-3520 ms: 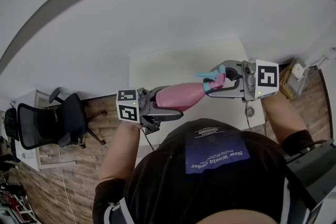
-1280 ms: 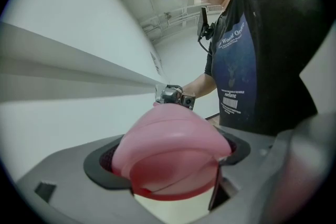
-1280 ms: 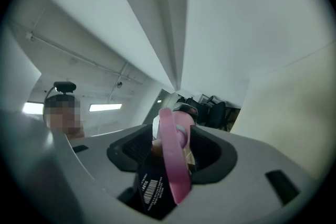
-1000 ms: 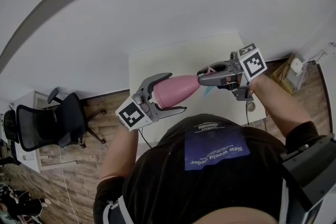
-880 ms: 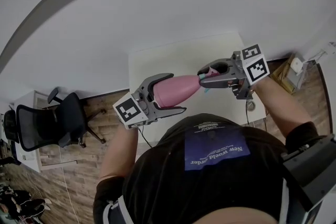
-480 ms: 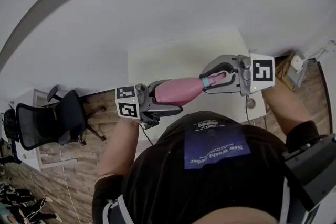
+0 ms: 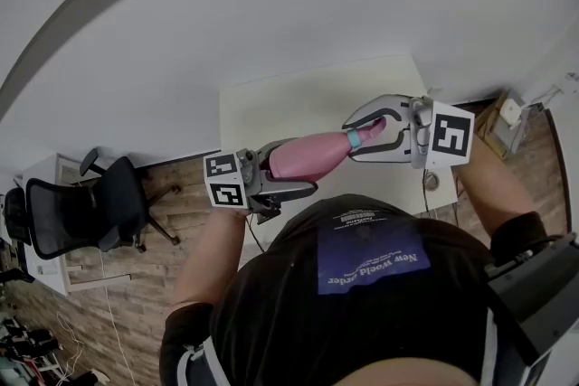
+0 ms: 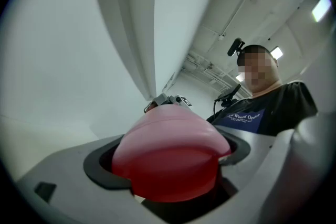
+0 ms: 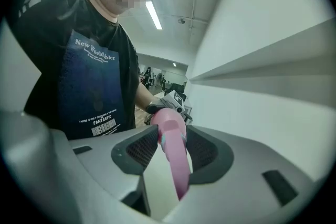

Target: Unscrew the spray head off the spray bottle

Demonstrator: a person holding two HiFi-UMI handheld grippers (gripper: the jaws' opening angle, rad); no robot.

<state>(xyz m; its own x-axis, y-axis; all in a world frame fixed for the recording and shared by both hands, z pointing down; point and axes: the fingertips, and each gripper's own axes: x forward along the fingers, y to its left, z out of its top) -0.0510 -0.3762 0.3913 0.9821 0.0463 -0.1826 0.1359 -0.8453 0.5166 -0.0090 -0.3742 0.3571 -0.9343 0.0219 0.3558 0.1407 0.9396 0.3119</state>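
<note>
Holding now: the left hand-held gripper (image 7: 297, 165) is clamped on the wide lower part of the pink spray bottle (image 7: 312, 156). In its own view the round base fills the space between the jaws.
Spray bottle, place: it is in the air in front of the person's chest, over the white surface (image 7: 298, 99), and it rests on nothing.
Long axis: in the head view the base points toward 8 o'clock and the neck toward 2 o'clock.
Spray head: the spray head (image 7: 366, 136), pink with a teal collar, sits at the 2 o'clock end and is not yet off the bottle.
Right side: the right hand-held gripper (image 9: 172, 150) has the spray head between its jaws, which have just opened a little wider. The pads seem to touch it on both sides, but how firmly I cannot say.
Key relation: the two hand-held grippers face each other along this one axis. From the right one the bottle runs away toward 8 o'clock. The right hand is nearer to the spray head, the left to the base.
Next move, my judgement: the right wrist should roll about this axis while the left stops the bottle from turning. If the two are out of line, the thread may bind.
</note>
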